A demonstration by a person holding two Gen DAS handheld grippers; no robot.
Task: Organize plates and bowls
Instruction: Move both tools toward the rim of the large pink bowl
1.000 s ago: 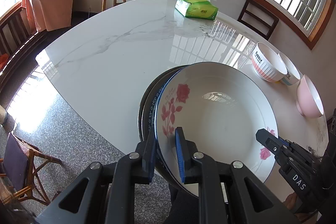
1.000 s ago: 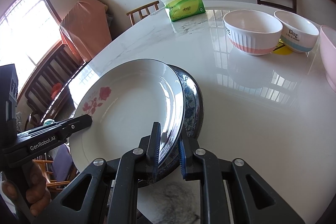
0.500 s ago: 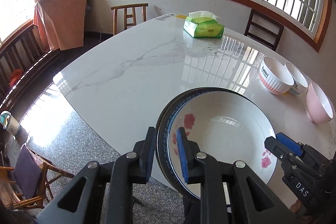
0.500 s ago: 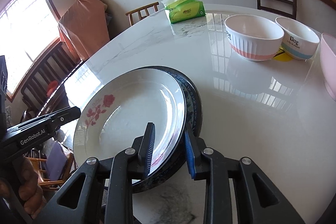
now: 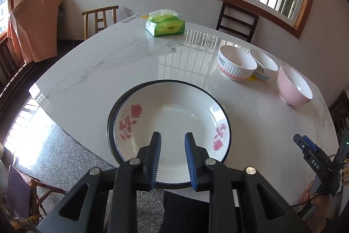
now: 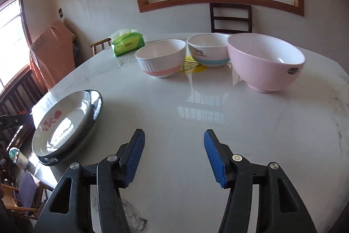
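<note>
A white plate with red roses (image 5: 172, 115) lies nested in a dark-rimmed plate (image 5: 110, 123) flat on the marble table (image 5: 130, 62), near its front edge. My left gripper (image 5: 172, 135) hovers over the near side of the plates, its jaws slightly apart and open with no rim pinched. My right gripper (image 6: 174, 133) is over bare table to the right of the plate stack (image 6: 59, 123); its jaws are opening and nothing is between them. Beyond it stand a ribbed white bowl with a pink band (image 6: 162, 58), a white bowl with a blue band (image 6: 208, 51) and a pink bowl (image 6: 265, 60).
A green tissue pack (image 5: 165, 25) sits at the far side of the table. Wooden chairs (image 5: 237, 21) stand around it, under a barred window. A yellow object (image 6: 192, 63) lies between the two white bowls. A hand holds the right gripper body (image 5: 316, 163) at the table's right edge.
Both grippers have let go of the plate rims, and the two plates now lie flat. The right gripper swung right toward the bowls and widened. The left drew back and up.
</note>
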